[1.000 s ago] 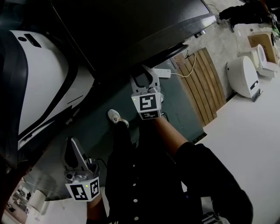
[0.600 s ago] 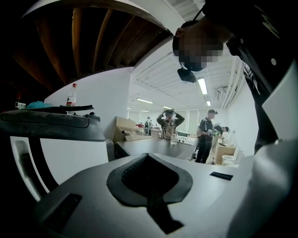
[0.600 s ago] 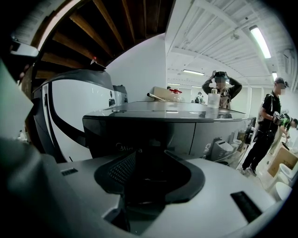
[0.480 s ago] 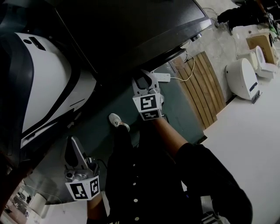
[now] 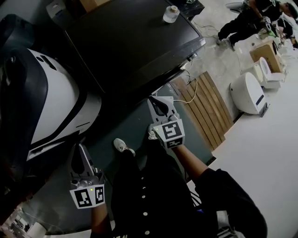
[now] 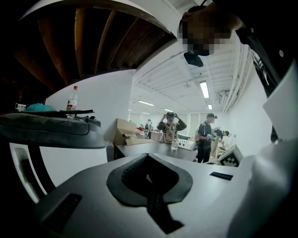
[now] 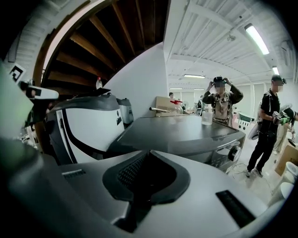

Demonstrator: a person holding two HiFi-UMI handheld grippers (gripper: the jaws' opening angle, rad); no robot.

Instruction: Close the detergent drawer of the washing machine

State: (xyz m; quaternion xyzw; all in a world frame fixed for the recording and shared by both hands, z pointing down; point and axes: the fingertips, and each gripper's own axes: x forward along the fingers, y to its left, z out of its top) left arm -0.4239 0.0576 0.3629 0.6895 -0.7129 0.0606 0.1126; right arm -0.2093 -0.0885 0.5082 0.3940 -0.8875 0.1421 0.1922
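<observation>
Now the jaws of my right gripper (image 5: 158, 102) have just closed on nothing; my left gripper (image 5: 80, 151) is pinched together, empty, near the dark grey washing machine (image 5: 135, 42).

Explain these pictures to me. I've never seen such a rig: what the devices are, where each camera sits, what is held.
No robot here: a person holds a two-fingered gripper in each hand. The head view looks down from their head: the left gripper at lower left, the right gripper mid-picture, each bearing a marker cube. The other two views come from cameras riding on the grippers, looking along their fingers. Ahead stands a dark washing machine with a small clear jar on top, a white appliance beside it. Both grippers are shut and empty; the right one's fingers have just closed on nothing. The detergent drawer I cannot make out.
</observation>
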